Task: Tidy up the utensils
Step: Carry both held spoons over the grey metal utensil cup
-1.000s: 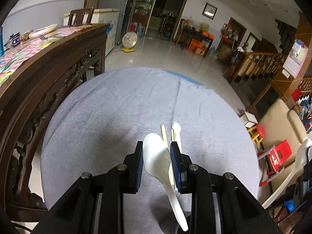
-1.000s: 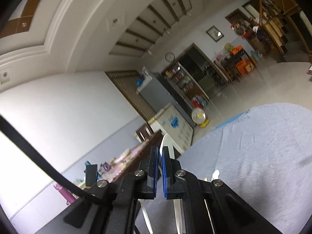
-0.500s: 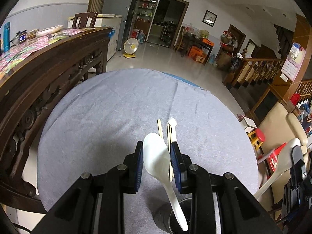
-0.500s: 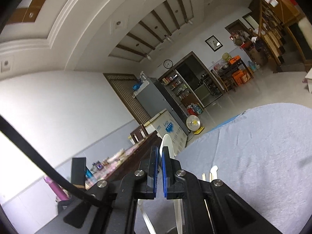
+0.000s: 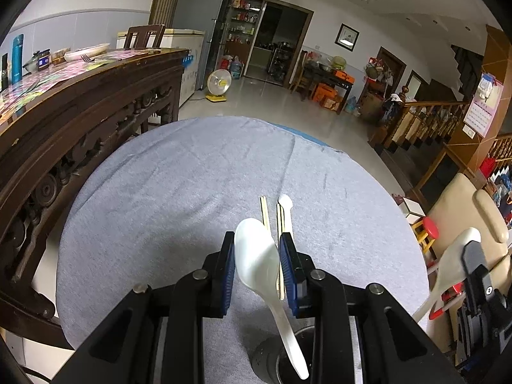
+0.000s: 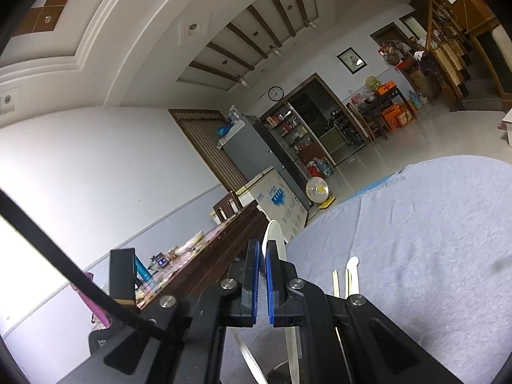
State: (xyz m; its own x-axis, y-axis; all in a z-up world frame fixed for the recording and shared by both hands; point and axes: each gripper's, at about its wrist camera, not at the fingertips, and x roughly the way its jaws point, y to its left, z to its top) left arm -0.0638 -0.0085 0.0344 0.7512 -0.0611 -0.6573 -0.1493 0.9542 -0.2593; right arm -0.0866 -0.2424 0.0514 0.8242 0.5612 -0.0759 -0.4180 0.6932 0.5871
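My left gripper (image 5: 257,256) is shut on a white spoon (image 5: 256,256), bowl up; its handle points down over a dark round holder (image 5: 275,361) at the near table edge. My right gripper (image 6: 261,252) is shut on a second white spoon (image 6: 274,235), held edge-on; that gripper also shows in the left wrist view (image 5: 473,262) at the right with its spoon (image 5: 454,256). Wooden chopsticks (image 5: 265,211) and a third white spoon (image 5: 285,206) lie on the grey cloth (image 5: 179,192); they also show in the right wrist view (image 6: 335,280).
A dark carved wooden table (image 5: 80,102) with dishes stands close on the left. A beige armchair (image 5: 464,211) and red stools (image 5: 428,227) stand to the right. The round table's edge (image 5: 64,288) curves near left.
The left camera view has tilted upward a little, showing more of the holder below. The right gripper with its spoon has come further into the left view. Both grips are unchanged.
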